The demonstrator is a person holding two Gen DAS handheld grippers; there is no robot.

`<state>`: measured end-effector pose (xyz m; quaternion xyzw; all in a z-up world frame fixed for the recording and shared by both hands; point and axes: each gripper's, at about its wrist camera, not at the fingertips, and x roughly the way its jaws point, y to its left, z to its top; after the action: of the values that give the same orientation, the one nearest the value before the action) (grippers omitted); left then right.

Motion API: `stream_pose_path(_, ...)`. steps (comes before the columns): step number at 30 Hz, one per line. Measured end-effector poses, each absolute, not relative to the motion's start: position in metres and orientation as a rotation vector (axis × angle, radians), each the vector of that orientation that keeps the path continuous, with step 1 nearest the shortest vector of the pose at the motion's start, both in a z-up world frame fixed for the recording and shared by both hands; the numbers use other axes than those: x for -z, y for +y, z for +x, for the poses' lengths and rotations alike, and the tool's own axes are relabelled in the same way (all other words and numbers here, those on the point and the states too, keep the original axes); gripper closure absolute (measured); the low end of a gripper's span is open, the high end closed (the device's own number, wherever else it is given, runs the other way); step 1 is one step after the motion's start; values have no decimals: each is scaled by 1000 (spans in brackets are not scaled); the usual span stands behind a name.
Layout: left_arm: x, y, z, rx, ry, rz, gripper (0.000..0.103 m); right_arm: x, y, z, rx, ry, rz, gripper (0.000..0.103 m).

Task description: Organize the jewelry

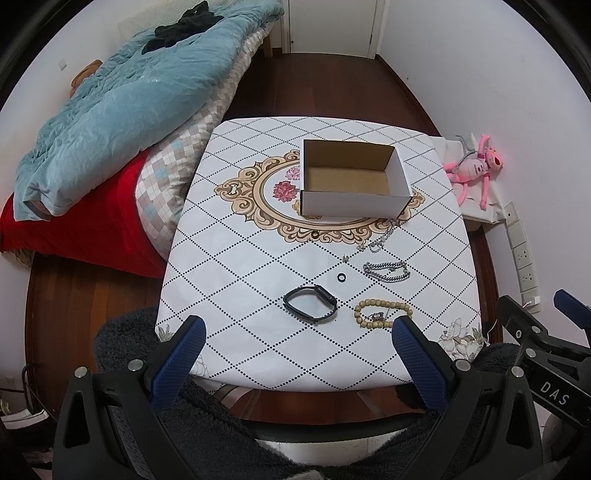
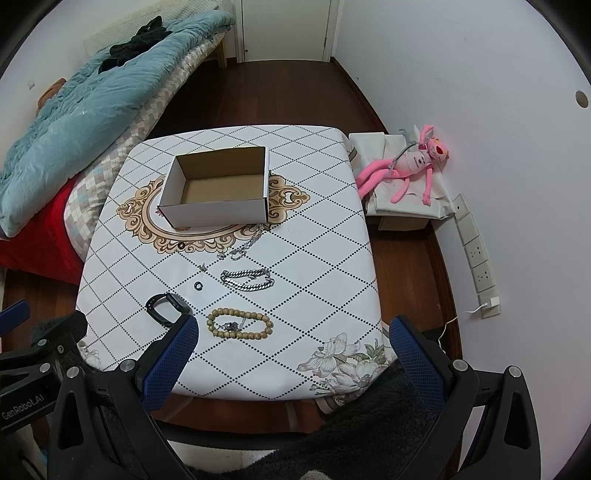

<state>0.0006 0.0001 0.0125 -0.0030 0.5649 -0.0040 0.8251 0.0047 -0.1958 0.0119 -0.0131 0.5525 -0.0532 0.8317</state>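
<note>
Cardboard box (image 1: 354,181) open and bare on the patterned table (image 1: 258,350); nearer, silver chain bracelet (image 1: 387,271), small black ring (image 1: 340,277), black watch (image 1: 309,304), wooden bead bracelet (image 1: 382,314); left gripper (image 1: 297,330) and right gripper (image 2: 291,330) both spread wide, holding nothing, above the near table edge.

This is a bedroom in a home. A bed (image 1: 159,177) stands just beside the tabletop's (image 1: 258,288) left edge, piled with a rumpled teal quilt (image 1: 122,110), a checked cover (image 1: 173,173) and a red blanket (image 1: 85,229). The floor (image 1: 314,88) is dark wood, the walls plain white, with a white door (image 1: 332,22) beyond the far edge. A pink plush toy (image 2: 410,166) lies by the right-hand wall, near a strip of wall sockets (image 2: 476,254).
</note>
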Motion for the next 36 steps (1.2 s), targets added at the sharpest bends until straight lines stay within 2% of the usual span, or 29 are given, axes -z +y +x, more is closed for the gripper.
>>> stream_pose_path(36, -12, -5, 6, 13, 1199, -7, 0, -15, -198, 5, 114, 1167, -1, 0)
